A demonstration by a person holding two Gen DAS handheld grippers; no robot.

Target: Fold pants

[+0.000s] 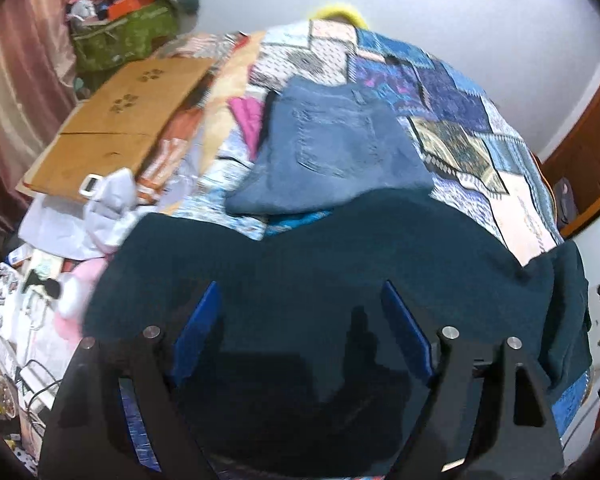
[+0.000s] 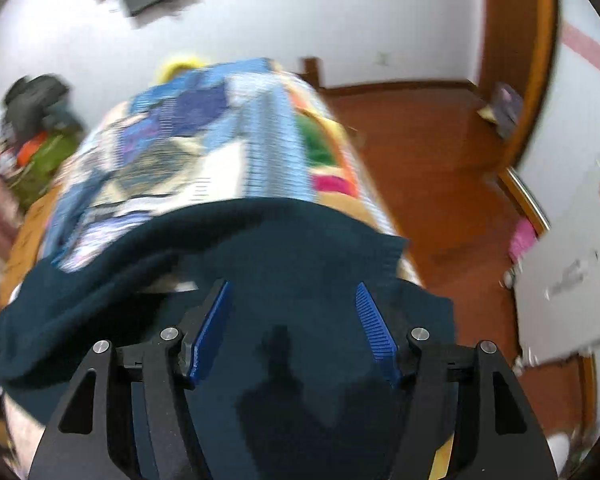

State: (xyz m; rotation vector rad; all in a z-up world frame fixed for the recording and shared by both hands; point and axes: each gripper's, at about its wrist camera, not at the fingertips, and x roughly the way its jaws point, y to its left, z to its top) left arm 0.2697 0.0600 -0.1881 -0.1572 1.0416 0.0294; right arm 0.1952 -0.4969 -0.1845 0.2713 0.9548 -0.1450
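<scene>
Dark teal pants (image 1: 320,264) lie spread across the near end of a bed covered by a patchwork quilt (image 1: 452,120). My left gripper (image 1: 300,292) hovers over them with its blue pads wide apart and nothing between them. In the right wrist view the same pants (image 2: 284,248) drape over the bed's near corner. My right gripper (image 2: 292,288) is open above the cloth, holding nothing. Both views are motion-blurred.
Folded blue jeans (image 1: 328,148) lie on the quilt beyond the teal pants. A cardboard sheet (image 1: 116,120) and cluttered items sit at the left. Wooden floor (image 2: 440,168) and a white cabinet (image 2: 572,240) are to the right of the bed.
</scene>
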